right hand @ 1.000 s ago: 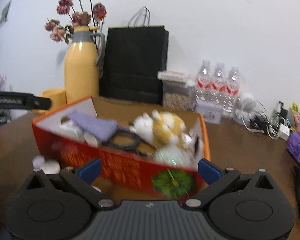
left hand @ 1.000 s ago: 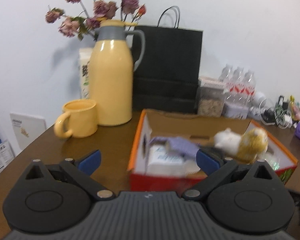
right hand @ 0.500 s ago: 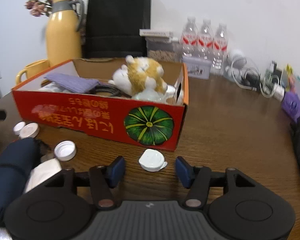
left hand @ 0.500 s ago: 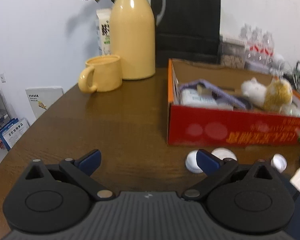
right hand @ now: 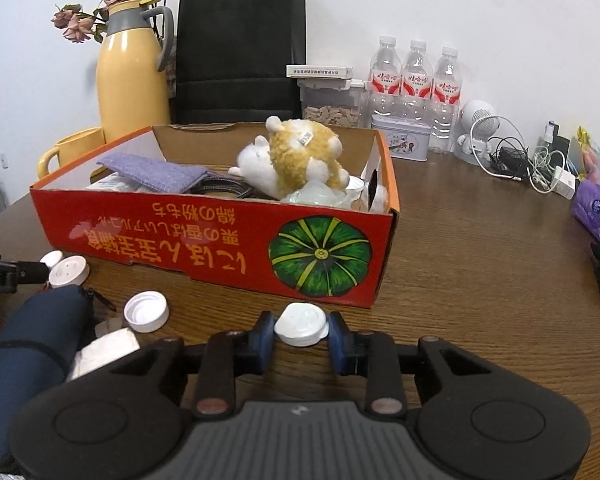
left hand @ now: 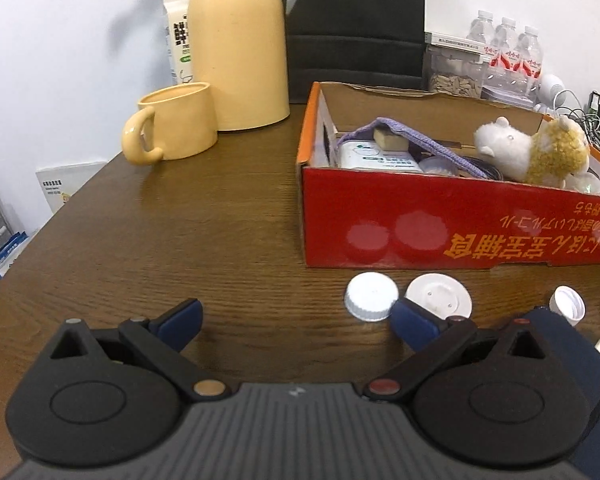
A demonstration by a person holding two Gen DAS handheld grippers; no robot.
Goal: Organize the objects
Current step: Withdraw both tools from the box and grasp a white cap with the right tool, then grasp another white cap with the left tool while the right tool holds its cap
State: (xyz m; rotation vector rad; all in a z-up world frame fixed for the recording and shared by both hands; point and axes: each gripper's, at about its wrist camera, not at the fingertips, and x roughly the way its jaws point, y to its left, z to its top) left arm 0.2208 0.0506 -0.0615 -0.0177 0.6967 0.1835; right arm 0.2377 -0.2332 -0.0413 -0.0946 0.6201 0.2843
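Now, against the frame a second back, the left wrist view is looking lower: the flowers have nearly slid off the top and the caps on the table (left hand: pixel 148 216) have come into sight. The left gripper (left hand: pixel 296 322) is hanging wide open with nothing between its blue pads, which are hovering over bare wood near the table's front edge. A ribbed white cap (left hand: pixel 371 295) and a flat white lid (left hand: pixel 439 295) are lying just in front of the red box (left hand: pixel 440 228), and the right pad is overlapping the flat lid, though contact is hard to judge. Inside the box are sitting a plush toy (left hand: pixel 534 152), a purple cloth (left hand: pixel 412 136) and a white packet (left hand: pixel 376 158).

From the right wrist view, the right gripper (right hand: pixel 300 338), wide open a second ago, is closing around a round white cap (right hand: pixel 300 324) near the table's front edge, just ahead of the box's pumpkin corner. The pads are sitting at the cap's sides. An upturned cap (right hand: pixel 146 312) is lying to the left.
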